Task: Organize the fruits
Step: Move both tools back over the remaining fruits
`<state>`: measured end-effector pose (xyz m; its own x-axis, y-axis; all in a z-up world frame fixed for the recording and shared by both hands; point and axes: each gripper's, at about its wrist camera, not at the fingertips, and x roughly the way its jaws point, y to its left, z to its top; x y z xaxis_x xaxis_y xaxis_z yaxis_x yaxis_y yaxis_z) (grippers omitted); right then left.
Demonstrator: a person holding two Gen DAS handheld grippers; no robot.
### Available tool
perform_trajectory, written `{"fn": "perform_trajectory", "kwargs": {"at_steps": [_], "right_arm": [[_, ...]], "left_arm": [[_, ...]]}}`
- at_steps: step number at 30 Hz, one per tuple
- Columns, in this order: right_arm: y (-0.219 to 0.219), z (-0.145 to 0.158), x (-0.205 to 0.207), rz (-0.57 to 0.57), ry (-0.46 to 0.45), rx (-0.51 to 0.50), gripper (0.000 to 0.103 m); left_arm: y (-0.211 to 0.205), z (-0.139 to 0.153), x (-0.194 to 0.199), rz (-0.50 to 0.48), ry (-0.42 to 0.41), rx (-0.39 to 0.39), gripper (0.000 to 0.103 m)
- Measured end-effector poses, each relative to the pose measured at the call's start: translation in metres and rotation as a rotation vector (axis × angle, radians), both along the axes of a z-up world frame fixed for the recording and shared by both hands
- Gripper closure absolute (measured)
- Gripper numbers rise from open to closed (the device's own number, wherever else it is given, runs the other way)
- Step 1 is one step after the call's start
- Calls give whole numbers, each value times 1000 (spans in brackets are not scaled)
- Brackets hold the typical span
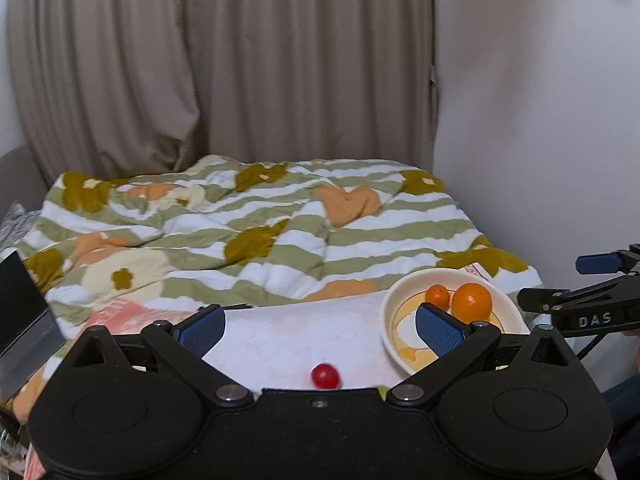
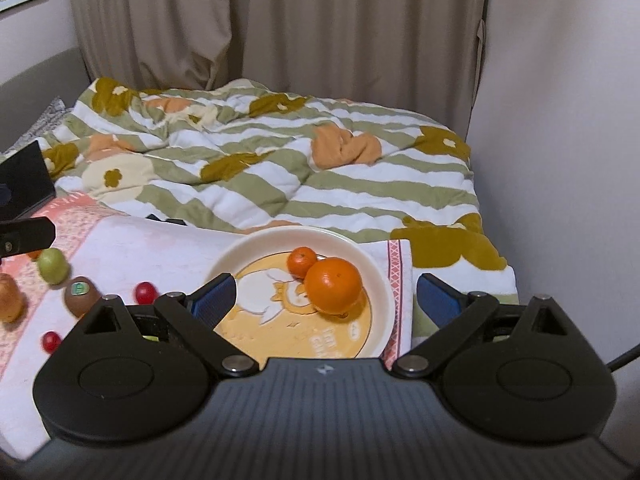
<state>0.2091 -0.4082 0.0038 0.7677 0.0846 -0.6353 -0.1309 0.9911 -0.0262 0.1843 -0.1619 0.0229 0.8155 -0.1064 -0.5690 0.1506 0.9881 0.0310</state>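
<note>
Right wrist view: plate (image 2: 376,276) holding two oranges (image 2: 333,286), loose fruit left on towel (image 2: 160,248). Both grippers (image 2: 325,294) (image 1: 320,330) spread apart, empty. Best to drop low over cherry tomato (image 1: 325,375), centre it, squeeze gently

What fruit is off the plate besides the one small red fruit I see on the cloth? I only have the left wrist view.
Observer: The right wrist view shows a kiwi with a sticker on the cloth, left of the plate.
Operator: Only one red fruit?
Observer: No, two: one small red fruit beside the kiwi, and a second red fruit nearer the camera.
Operator: Anything further left?
Observer: A green fruit lies beyond the kiwi, and a tan fruit is cut off by the left edge.
</note>
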Motion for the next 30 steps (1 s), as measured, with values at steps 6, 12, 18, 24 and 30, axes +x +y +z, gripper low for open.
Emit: {"fn": "perform_trajectory", "kwargs": {"at_steps": [6,12,18,24,30], "right_arm": [[14,12,-27,21,-7,30,0],[51,19,-67,24,-47,3,0],[93,16,-90,20,-46,6,0],[128,12,-107,-32,-32,49,0],[175,-2,-122,-64,-10,29,0]], "left_arm": [[24,7,-39,71,-31,-5,0],[61,3,-72,141,-55,7,0],[106,-1,-93,165,-79,20,0],[152,-10,-98,128,-52,9,0],[188,-24,-90,81,-28,12,0]]}}
